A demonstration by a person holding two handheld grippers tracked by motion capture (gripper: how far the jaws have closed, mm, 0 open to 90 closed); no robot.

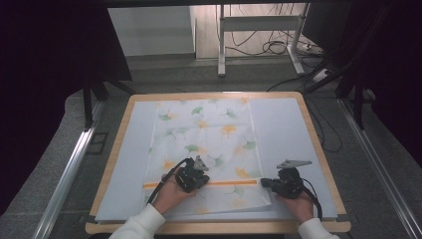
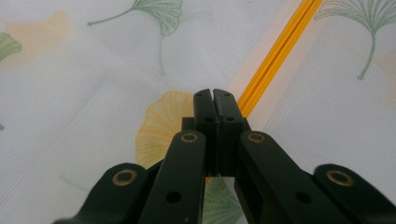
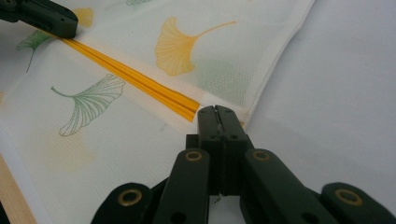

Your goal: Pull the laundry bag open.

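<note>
My left gripper (image 1: 203,178) rests on the bag (image 1: 204,144), a flat translucent rectangle printed with green and yellow fan-shaped leaves, lying on a pale sheet (image 1: 283,129) over the wooden table (image 1: 318,149). Its black jaws are pressed together with nothing between them, tips just beside the orange zipper strip (image 2: 275,56), a narrow ridged band crossing the bag near my edge. The fabric looks finely woven, like mesh. My right gripper (image 1: 263,183) sits at the strip's right end by the bag's hemmed corner, jaws likewise closed; whether the tips pinch the hem I cannot tell. My wrists are cut off below.
</note>
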